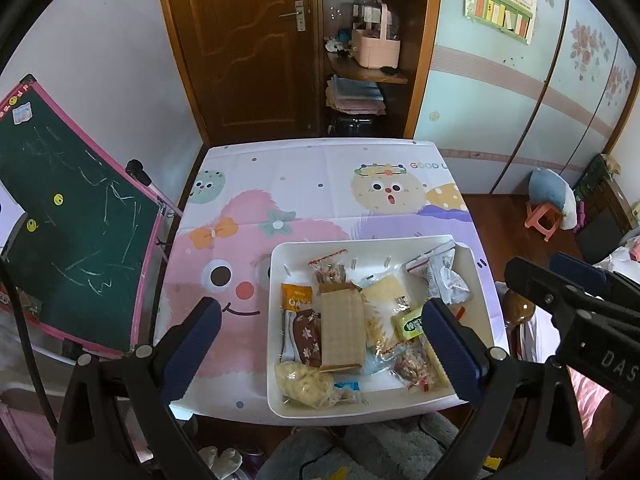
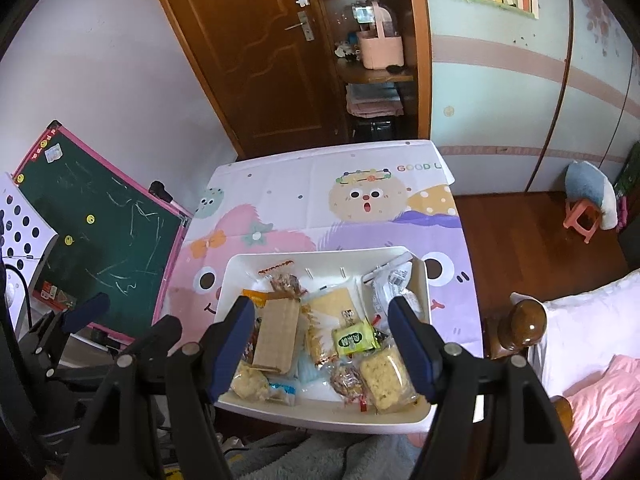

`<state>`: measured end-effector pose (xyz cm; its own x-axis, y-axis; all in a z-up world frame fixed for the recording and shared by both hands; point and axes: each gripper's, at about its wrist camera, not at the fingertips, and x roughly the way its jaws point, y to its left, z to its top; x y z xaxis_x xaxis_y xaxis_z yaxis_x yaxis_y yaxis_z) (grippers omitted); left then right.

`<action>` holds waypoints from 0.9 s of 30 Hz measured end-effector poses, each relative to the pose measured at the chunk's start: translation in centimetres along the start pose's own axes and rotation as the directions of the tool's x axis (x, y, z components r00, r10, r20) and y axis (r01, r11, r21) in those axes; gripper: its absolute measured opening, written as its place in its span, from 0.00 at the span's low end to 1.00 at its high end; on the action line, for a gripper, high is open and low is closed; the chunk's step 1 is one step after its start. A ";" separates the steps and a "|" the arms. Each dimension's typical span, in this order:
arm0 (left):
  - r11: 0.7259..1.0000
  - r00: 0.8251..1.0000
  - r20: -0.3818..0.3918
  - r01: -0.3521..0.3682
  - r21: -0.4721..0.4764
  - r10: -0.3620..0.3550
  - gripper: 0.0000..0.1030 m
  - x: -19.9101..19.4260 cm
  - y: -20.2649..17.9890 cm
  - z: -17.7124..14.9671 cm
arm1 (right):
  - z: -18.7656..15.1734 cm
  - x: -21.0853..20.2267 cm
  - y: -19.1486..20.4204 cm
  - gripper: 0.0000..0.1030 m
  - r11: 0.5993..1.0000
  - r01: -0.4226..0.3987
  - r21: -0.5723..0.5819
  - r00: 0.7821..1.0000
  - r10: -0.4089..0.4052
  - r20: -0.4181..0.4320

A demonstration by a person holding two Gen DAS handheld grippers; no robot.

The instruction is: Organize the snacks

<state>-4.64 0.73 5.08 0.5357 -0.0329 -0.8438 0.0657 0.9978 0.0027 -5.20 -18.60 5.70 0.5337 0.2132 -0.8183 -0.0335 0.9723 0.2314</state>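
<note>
A: The surface wears a white cartoon-printed cloth [image 1: 304, 168] with a fluffy pink monster, a lilac one, and small coloured dots.

B: And the white rectangular plastic tray [image 2: 320, 416]?

A: Plain white. Inside: a tan ridged wafer pack [image 1: 342, 334], a brown pouch with pale blossoms [image 1: 307, 338], a lime-green wrapped sweet [image 2: 354, 340], an orange packet [image 1: 296, 298].

B: The tools?

A: Black frames, navy-blue pads [image 1: 450, 344]. Beside them stands a dark green pink-framed chalkboard [image 1: 76, 216], scribbled white, with yellow smiley stickers.
</note>
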 end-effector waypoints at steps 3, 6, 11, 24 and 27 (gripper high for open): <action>1.000 1.000 -0.004 0.006 0.001 -0.006 0.97 0.2 0.2 0.3 | 0.2 0.0 0.1 0.68 1.000 0.009 0.009 1.000 -0.009 0.002; 1.000 1.000 -0.002 0.001 0.005 -0.001 0.97 0.3 0.2 0.4 | 0.4 0.2 0.1 0.68 1.000 0.016 0.023 1.000 -0.016 0.000; 1.000 1.000 -0.006 0.000 0.015 0.000 0.97 0.7 0.4 0.9 | 0.8 0.7 0.3 0.68 0.999 0.019 0.033 1.000 -0.019 -0.004; 1.000 1.000 -0.014 -0.004 0.024 0.004 0.97 1.3 0.6 1.8 | 1.5 1.7 0.4 0.68 0.999 0.027 0.043 1.000 -0.027 -0.011; 1.000 1.000 -0.014 -0.002 0.023 0.003 0.97 1.2 0.6 1.8 | 1.6 1.7 0.4 0.68 0.999 0.027 0.043 1.000 -0.027 -0.011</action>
<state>-2.42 1.21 5.00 0.5240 -0.0294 -0.8512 0.0837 0.9963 0.0171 -2.92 -17.99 5.24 0.5251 0.1879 -0.8300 0.0178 0.9727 0.2314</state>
